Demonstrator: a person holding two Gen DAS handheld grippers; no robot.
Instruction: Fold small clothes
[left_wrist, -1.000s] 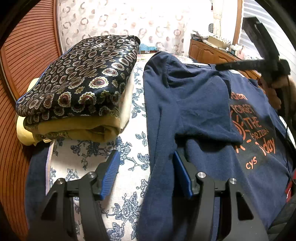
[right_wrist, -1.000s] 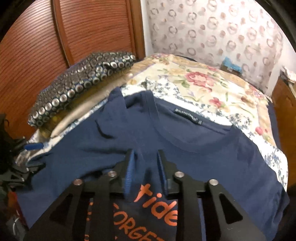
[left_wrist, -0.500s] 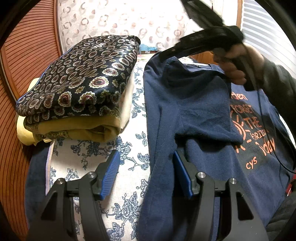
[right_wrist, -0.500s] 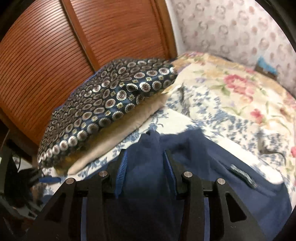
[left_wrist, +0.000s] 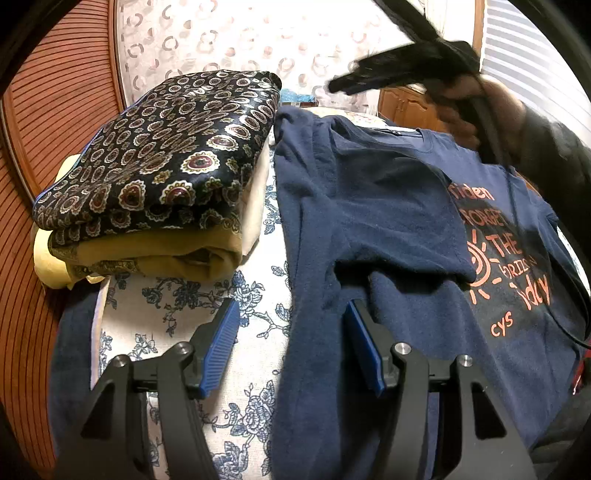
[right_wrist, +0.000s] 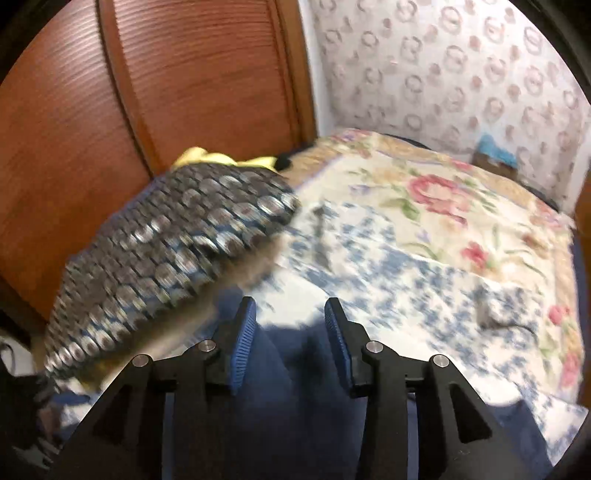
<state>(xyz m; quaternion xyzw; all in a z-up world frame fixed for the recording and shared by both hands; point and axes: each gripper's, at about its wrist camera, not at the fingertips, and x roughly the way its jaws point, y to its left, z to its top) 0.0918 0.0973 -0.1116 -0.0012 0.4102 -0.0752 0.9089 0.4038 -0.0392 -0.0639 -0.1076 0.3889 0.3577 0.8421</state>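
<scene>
Two grippers hang open over the navy shirt (left_wrist: 388, 206) lying flat on the bed (left_wrist: 177, 314). Left gripper (left_wrist: 291, 347) straddles its side edge; right gripper (right_wrist: 290, 332) hovers at twelve o'clock, nearer the shoulder.

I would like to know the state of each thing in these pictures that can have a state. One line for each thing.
navy T-shirt: spread flat on the bed, one sleeve folded inward over the chest, orange print facing up.
patterned dark cloth: folded, on top of the pile.
mustard garment: folded, under the patterned cloth.
left gripper: open, over the shirt's edge, holding nothing.
right gripper: open, above the shirt's shoulder, holding nothing.
</scene>
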